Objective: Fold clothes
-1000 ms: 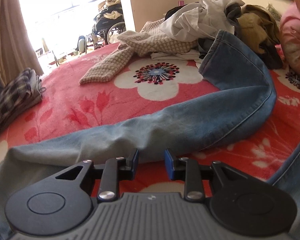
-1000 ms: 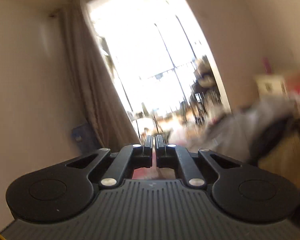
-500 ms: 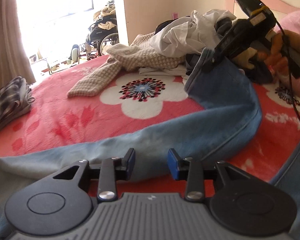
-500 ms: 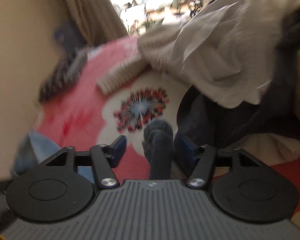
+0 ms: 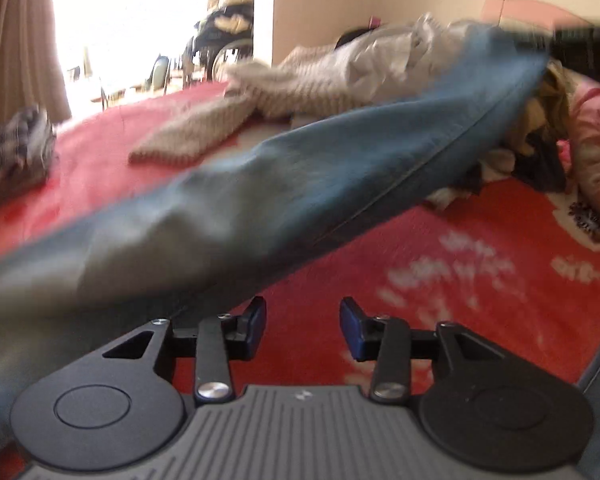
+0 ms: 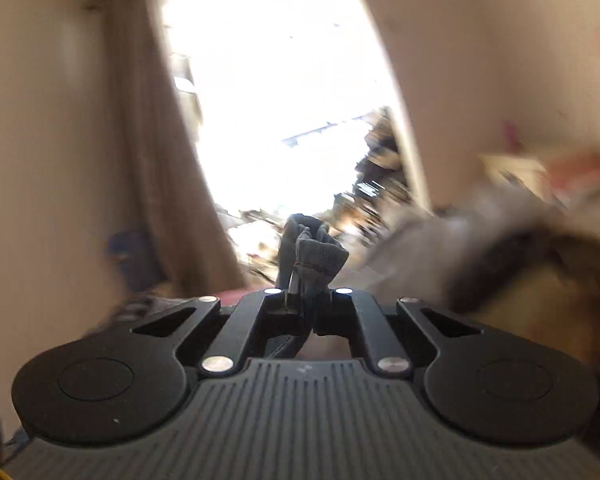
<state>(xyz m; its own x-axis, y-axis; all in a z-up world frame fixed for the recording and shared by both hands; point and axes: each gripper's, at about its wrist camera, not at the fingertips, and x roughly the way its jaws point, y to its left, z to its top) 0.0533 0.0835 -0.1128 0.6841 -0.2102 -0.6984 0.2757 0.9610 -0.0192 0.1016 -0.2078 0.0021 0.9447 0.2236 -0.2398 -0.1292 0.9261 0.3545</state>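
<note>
Since half a second ago the right gripper (image 6: 306, 308) has clamped the hem of the faded blue denim jeans (image 5: 300, 184) and raised that leg off the red floral blanket (image 5: 440, 264), starting a fold; left gripper (image 5: 302, 328) wide, holding nothing.

Daylight floods in through the blown-out window (image 6: 284, 92), both views fisheye-bent at the edges and motion-smeared, the jeans (image 5: 284, 184) and bedspread (image 5: 440, 280) streaked, only the gripper bodies sharp, room walls dim and soft
</note>
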